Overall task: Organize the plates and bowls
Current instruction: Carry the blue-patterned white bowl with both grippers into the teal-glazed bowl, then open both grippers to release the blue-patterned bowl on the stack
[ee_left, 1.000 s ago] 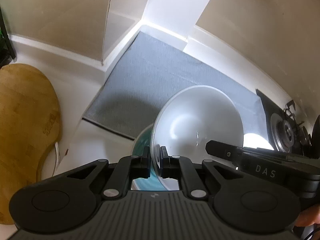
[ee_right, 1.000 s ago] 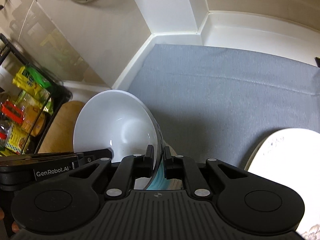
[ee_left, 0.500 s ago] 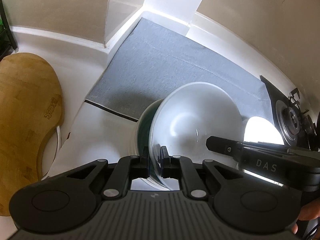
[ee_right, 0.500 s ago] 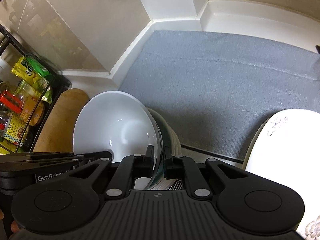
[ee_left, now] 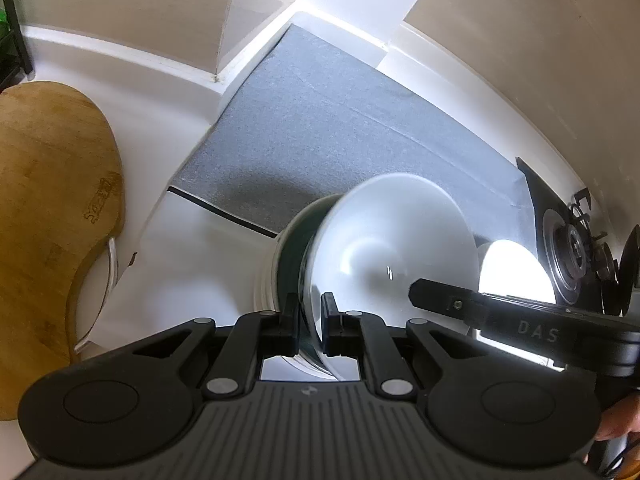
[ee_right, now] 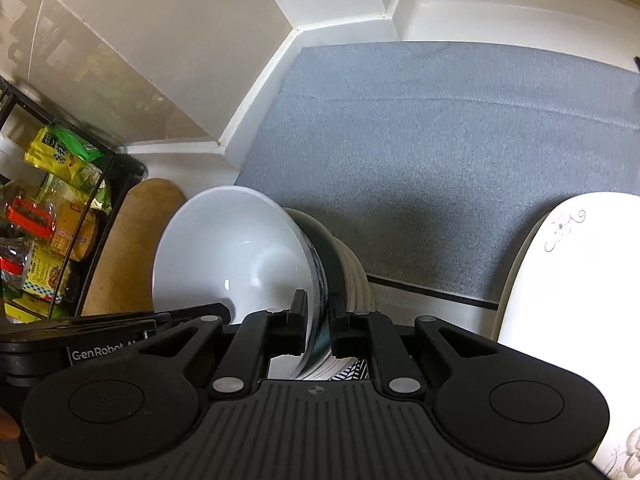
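A white bowl [ee_left: 394, 252] is held tipped on its side by two hand-held grippers at once, each pinching the near rim from opposite sides. It hangs directly over a stack of dishes [ee_left: 286, 264] that stands on the white counter [ee_left: 192, 264] just at the near edge of a grey mat [ee_right: 440, 152]; the stack's top piece looks dark green inside.

Seen from the left gripper [ee_left: 310, 316], the bowl's open mouth faces right, toward the other tool. Seen from the right gripper [ee_right: 318, 320], the same bowl [ee_right: 232, 256] opens to the left, and its blue-patterned outer wall leans against or just above the stack [ee_right: 352, 276] (the gap is hidden, so contact is uncertain).

The left gripper's jaws are nearly closed, with the thin rim clamped between the pads. The right gripper's jaws are also narrow on the rim but are opening slightly.

Both hands are equally near the bowl. Judging from this, the coming move depends on rotating the bowl mouth-up and lowering it straight into the stack beneath.

A large white floral plate [ee_right: 572, 280] lies to the right on the mat, and a wooden cutting board [ee_left: 48, 208] lies to the left.
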`<state>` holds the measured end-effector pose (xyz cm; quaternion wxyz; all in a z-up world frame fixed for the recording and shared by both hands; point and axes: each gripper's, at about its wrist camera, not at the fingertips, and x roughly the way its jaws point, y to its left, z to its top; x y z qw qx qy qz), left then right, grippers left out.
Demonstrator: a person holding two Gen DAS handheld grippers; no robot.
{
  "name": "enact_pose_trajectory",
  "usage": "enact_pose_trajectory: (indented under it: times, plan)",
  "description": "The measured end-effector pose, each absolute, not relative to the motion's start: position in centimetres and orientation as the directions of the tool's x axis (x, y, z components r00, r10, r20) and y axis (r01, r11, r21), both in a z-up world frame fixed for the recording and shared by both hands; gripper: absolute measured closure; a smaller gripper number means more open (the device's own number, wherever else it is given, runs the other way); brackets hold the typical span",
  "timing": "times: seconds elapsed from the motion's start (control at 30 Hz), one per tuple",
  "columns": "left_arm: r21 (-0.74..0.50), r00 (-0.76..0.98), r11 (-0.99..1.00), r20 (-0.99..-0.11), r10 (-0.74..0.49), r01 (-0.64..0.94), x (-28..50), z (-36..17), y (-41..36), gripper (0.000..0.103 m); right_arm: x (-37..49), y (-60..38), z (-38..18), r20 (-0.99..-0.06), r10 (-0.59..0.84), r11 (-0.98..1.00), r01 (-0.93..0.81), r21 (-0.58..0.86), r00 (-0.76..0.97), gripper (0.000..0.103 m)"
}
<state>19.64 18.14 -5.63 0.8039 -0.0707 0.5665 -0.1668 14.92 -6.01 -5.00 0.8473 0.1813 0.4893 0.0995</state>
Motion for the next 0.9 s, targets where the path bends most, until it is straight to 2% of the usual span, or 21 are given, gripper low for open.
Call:
enact_pose_trajectory:
  times: [0.33, 0.77, 0.8, 0.87, 0.9]
  plan:
    - [-0.316, 0.289, 0.933, -0.889, -0.354, 0.172, 20.2, -5.4, 18.5, 0.089, 15.3, -6.5, -4.5, -0.798, 0.353, 0.906, 0.036, 0.423, 0.489, 0.090]
    - [-0.278, 0.296, 0.930, -0.891, -0.343, 0.240, 20.0, -4.1, 18.1, 0.073, 15.1, -6.8, -4.4, -0.793, 0.356, 0.903, 0.039, 0.429, 0.495, 0.087]
    - [-0.273, 0.301, 0.931, -0.891, -0.339, 0.240, 19.9, -4.0, 18.2, 0.062, 15.1, -6.8, -4.4, -0.793, 0.355, 0.904, 0.037, 0.427, 0.495, 0.087]
    - [-0.244, 0.335, 0.940, -0.888, -0.316, 0.238, 19.6, -3.5, 18.3, 0.049, 15.1, -6.8, -4.3, -0.793, 0.354, 0.904, 0.034, 0.426, 0.495, 0.085]
    - [-0.236, 0.351, 0.941, -0.883, -0.311, 0.242, 19.6, -3.3, 18.4, 0.047, 15.0, -6.8, -4.2, -0.795, 0.346, 0.908, 0.037, 0.418, 0.499, 0.083]
